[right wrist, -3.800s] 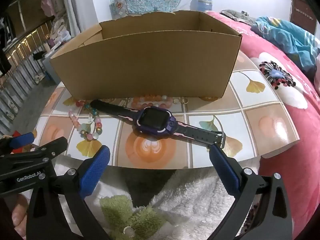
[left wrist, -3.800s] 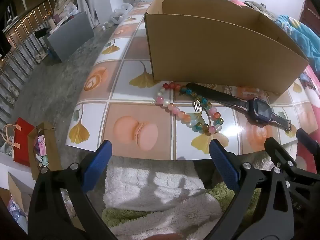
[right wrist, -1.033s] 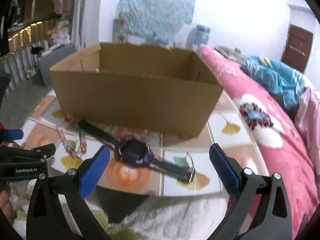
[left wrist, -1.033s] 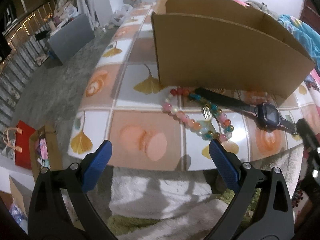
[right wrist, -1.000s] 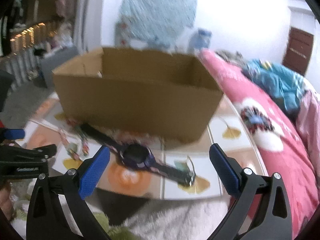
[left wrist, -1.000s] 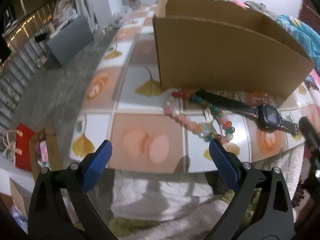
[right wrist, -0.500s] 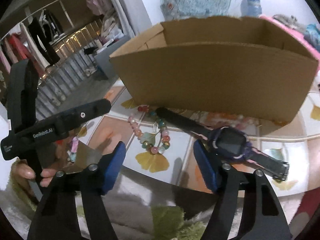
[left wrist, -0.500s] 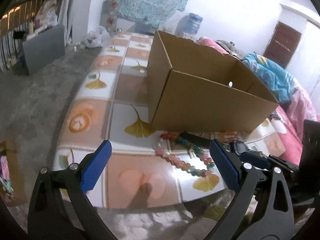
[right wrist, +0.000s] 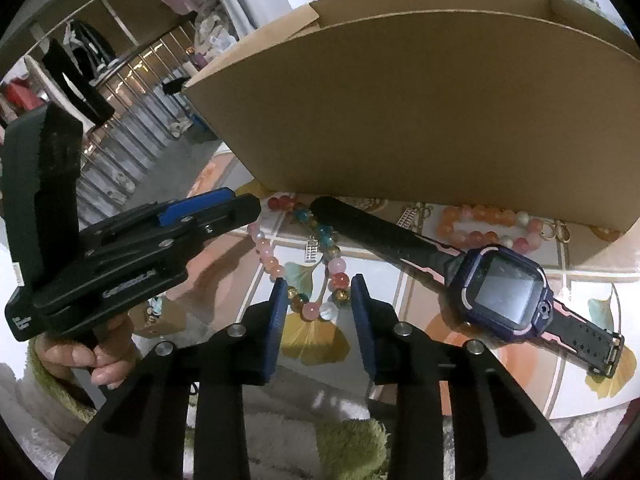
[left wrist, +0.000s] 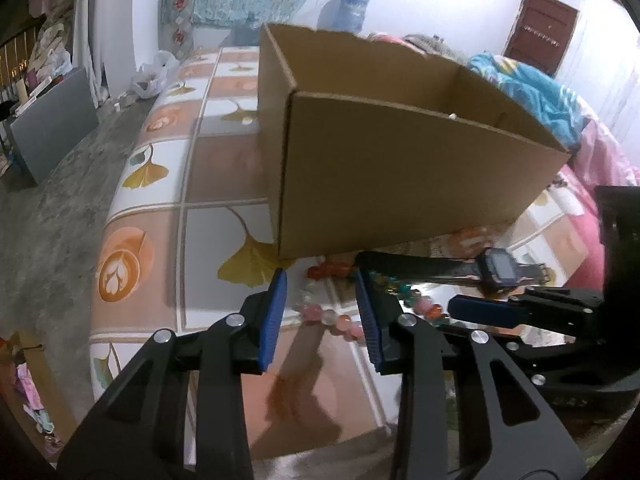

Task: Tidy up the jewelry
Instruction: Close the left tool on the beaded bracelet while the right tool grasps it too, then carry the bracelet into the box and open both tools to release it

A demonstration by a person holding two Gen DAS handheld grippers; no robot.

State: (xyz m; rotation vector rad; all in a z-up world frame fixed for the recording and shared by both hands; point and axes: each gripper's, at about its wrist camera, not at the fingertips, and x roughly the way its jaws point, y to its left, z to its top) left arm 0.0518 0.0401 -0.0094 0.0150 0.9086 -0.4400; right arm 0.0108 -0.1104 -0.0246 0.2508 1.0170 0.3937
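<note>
A multicoloured bead bracelet [right wrist: 276,266] lies looped on the tiled table [left wrist: 224,312] in front of a cardboard box [left wrist: 400,176]. My right gripper [right wrist: 319,284] hovers over the loop's near end. Its jaws are closing with beads showing between them, and the pads do not press on them. My left gripper [left wrist: 321,278] is over the loop's far-left part [left wrist: 320,314], jaws also closing, pads clear of the beads. A purple smartwatch [right wrist: 500,290] with a black strap lies across the bracelet. A second, orange-pink bracelet [right wrist: 480,226] lies against the box.
The open box [right wrist: 400,112] stands just behind the jewelry. In the right wrist view the left gripper [right wrist: 208,216] and the hand [right wrist: 100,360] holding it crowd the left side. A pink bedspread [left wrist: 592,168] lies to the right, with white fluffy fabric [right wrist: 280,420] below the table edge.
Both grippers have narrowed from wide open and moved in toward the bead bracelet. The right one swung left from the watch to the bracelet and dipped down.
</note>
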